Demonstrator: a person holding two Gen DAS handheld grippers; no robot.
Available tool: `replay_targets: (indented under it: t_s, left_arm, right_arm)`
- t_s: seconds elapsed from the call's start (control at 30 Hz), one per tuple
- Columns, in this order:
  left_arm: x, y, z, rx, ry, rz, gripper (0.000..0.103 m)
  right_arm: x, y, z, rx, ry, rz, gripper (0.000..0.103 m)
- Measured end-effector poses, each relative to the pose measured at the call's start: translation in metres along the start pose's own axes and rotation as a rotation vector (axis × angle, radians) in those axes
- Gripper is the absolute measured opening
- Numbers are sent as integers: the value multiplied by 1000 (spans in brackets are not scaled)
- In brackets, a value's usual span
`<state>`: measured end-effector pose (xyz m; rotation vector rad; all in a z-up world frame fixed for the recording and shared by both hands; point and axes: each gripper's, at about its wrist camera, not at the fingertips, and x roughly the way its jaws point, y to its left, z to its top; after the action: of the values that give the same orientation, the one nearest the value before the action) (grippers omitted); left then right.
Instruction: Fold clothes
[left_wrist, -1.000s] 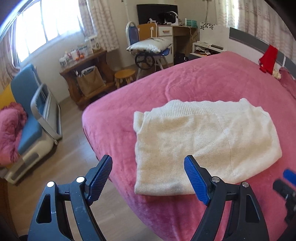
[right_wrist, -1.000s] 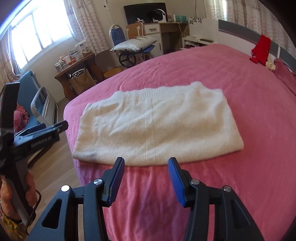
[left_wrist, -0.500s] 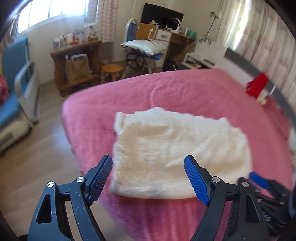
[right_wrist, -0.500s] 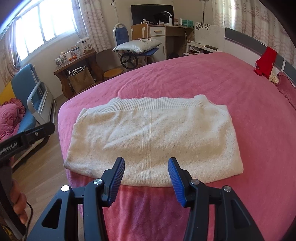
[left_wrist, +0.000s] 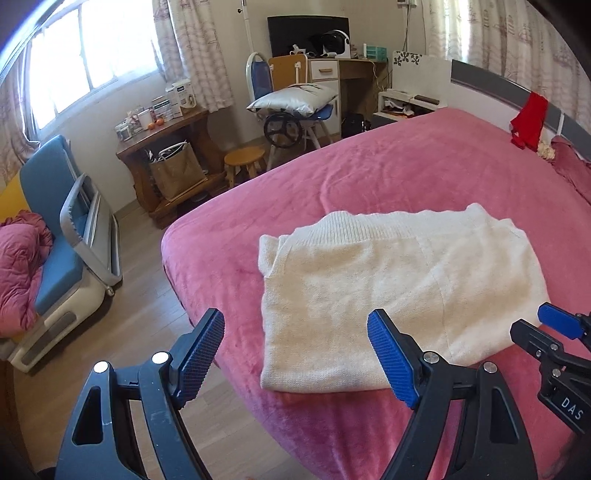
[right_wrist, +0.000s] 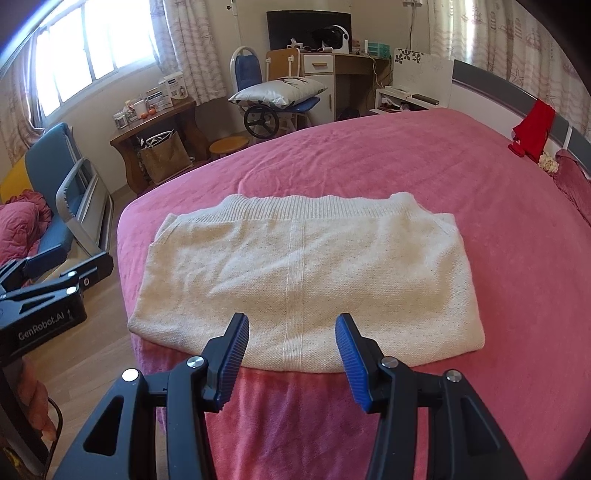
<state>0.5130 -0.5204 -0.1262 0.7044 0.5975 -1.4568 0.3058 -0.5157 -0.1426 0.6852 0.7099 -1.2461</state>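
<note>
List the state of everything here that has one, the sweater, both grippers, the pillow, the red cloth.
cream sweater: folded, flat on the pink bedspread, near its edge
left gripper: open, empty
right gripper: open, empty, short of the sweater
pillow: lying on the chair
red cloth: draped over the headboard

Sunlit window (left_wrist: 85, 70), wooden floor (left_wrist: 147, 317)

left hand-held gripper (left_wrist: 295, 354) agape, right hand-held gripper (right_wrist: 291, 358) agape

Red cloth (right_wrist: 533, 127) hangs on the headboard (right_wrist: 491, 86).
</note>
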Motion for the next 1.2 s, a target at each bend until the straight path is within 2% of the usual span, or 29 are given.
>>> replay_targets:
  t_s: [0.1,0.17,0.3,0.4,0.43,0.53,0.6,0.77,0.97,1.2]
  left_arm:
    - [-1,-1,-3,-5,-10,-30,82]
    - [0,-8,-4,30,7,-7,84]
    - [-1,-24,-12,119,0,143,85]
    - [-7,-35,-21,182,-58,282,85]
    - [-8,-36,-22,185,-60,265,85]
    - [-5,-25,-18,116,18,105,85]
    - [-1,-19,-16,78,47,67,85]
    - [3,-9,-14,24,72,9,85]
    - [2,-14,-15,15,97,-54,85]
    - [-1,-14,-13,4,88,-58,85]
  right_arm:
    - [2,-3,0,8,4,0,51]
    - [3,-4,-1,5,5,-1,51]
    - [4,-3,-2,6,6,-1,51]
    - [4,-3,-4,5,9,-2,51]
    - [5,-3,-4,5,11,-2,51]
    - [6,-4,-6,11,12,2,51]
    - [5,-6,-7,14,12,2,51]
    - [5,-9,-7,22,10,-3,51]
    - [6,-5,-9,12,13,-5,51]
    - [7,-5,-10,10,15,-6,51]
